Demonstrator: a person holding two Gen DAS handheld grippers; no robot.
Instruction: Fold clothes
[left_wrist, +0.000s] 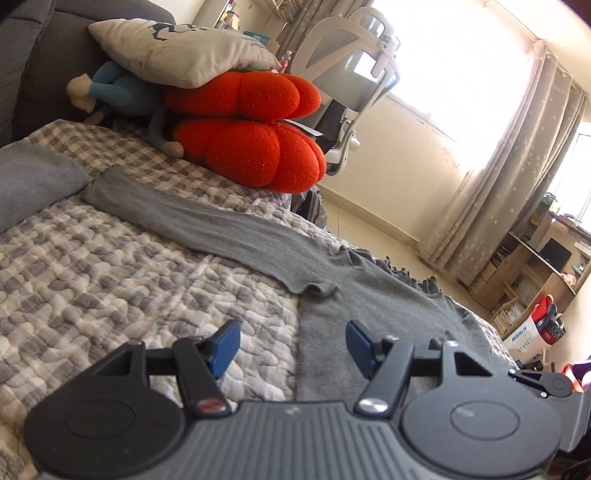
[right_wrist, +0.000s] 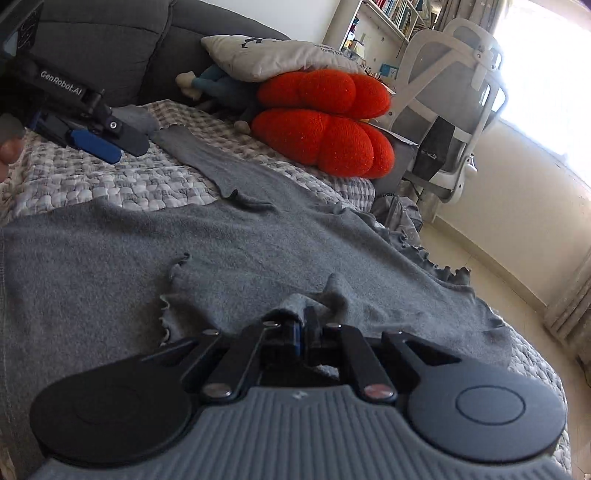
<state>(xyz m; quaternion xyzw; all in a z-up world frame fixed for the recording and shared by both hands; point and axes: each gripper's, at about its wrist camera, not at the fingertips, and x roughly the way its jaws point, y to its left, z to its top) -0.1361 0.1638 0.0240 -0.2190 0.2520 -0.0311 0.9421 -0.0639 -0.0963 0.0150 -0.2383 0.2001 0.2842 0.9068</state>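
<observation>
Your grey sweater (right_wrist: 229, 251) lies spread flat on the bed's checked quilt (left_wrist: 110, 266), its body towards the near edge and one long sleeve (left_wrist: 207, 225) stretched straight out across the quilt towards the pillows. The knit looks soft and slightly fuzzy, and its hem (right_wrist: 443, 273) along the bed's edge is frilled and wavy. A small ruffled edge (right_wrist: 173, 284) stands up from the fabric close to your right gripper.

Your right gripper (right_wrist: 301, 325) has its fingers clenched on a pinch of the sweater, and the cloth bunches up into a small peak right at the tips. Your left gripper (left_wrist: 291, 343) has its blue fingers (left_wrist: 225, 347) released, spread wide and empty, one over the quilt and one over the sweater's side edge.

At the head of the bed two red cushions (left_wrist: 251, 133) are stacked under a pale pillow (left_wrist: 177, 51). A white office chair (right_wrist: 454, 107) stands beside the bed.
</observation>
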